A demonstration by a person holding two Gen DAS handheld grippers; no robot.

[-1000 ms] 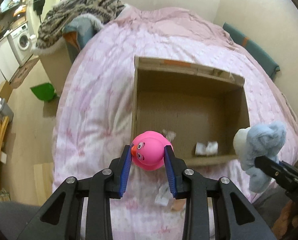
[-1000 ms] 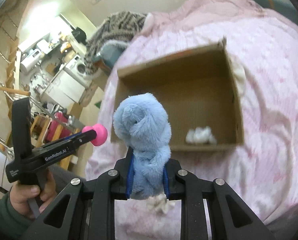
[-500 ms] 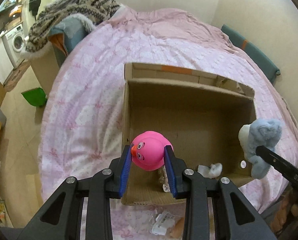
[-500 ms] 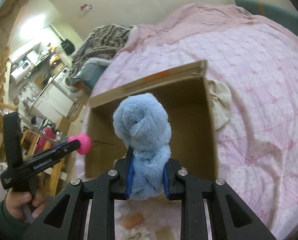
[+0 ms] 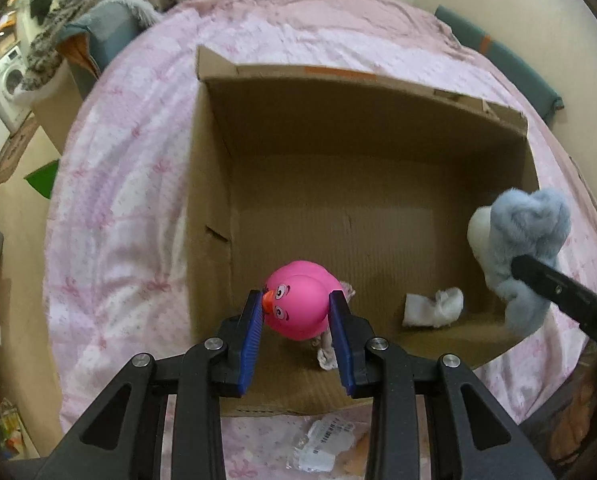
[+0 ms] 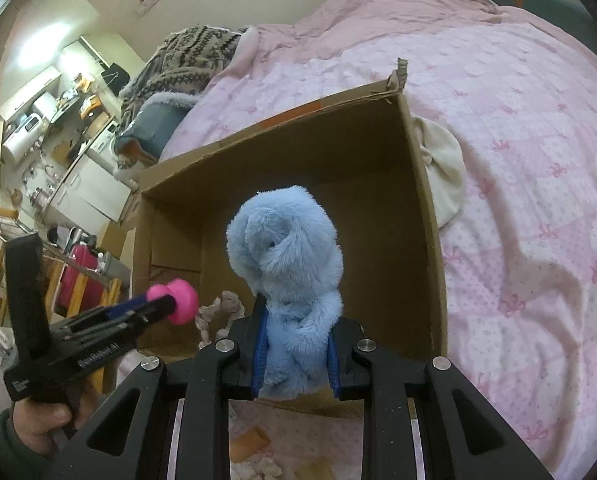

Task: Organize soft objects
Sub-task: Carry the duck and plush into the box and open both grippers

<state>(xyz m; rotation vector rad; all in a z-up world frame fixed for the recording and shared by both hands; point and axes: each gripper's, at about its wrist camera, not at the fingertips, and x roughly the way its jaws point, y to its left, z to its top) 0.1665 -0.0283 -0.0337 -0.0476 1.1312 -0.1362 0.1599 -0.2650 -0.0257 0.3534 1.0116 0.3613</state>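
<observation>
Left wrist view: one left gripper (image 5: 297, 312), jaws clamped on one pink duck toy (image 5: 298, 304) over one cardboard box (image 5: 218, 184); inside, one white cloth (image 5: 432, 307), possibly a second scrap.
Right wrist view: one right gripper (image 6: 297, 344), jaws clamped on one blue plush (image 6: 288, 264) above the box's near edge; one cream cloth (image 6: 444, 168) beside the box.

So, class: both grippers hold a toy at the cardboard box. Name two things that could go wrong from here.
1. The blue plush sits by the box's right wall in the left view; released there, it could catch the rim and fall onto the bed.
2. The pink toy in the left gripper is round; dropped, it might roll or land on the rag already inside.
</observation>
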